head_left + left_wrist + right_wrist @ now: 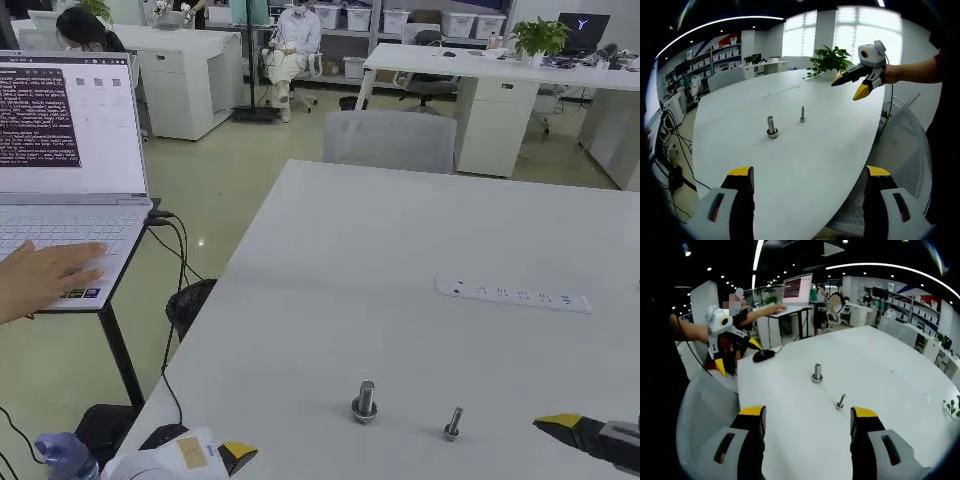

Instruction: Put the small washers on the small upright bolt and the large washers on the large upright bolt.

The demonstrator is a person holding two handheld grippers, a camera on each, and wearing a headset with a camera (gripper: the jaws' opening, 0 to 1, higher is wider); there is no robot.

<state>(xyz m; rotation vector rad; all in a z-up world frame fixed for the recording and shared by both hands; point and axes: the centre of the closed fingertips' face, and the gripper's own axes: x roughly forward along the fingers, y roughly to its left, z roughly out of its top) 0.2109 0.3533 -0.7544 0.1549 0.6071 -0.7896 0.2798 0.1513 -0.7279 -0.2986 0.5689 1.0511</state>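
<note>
Left fingers (741, 176), right fingers (753, 421) wide apart, empty

Table (330, 300): white top, seen as smooth and matt.
Large bolt (365, 400): bare metal, shown bright and glossy.
Small bolt (453, 424): bare metal, dull grey sheen.
Power strip (513, 296): white plastic, smooth.
Far chair (390, 140): grey back, matt, cloth-like.
Floor (210, 190): smooth, glossy, light is reflected.
Left gripper (809, 175): smooth yellow and grey plastic.

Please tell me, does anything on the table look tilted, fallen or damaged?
Nothing stands out. The large bolt and the small bolt both stand upright and apart on the white table, and the power strip lies flat beyond them. The left gripper and the right gripper are open and hold nothing.
</note>
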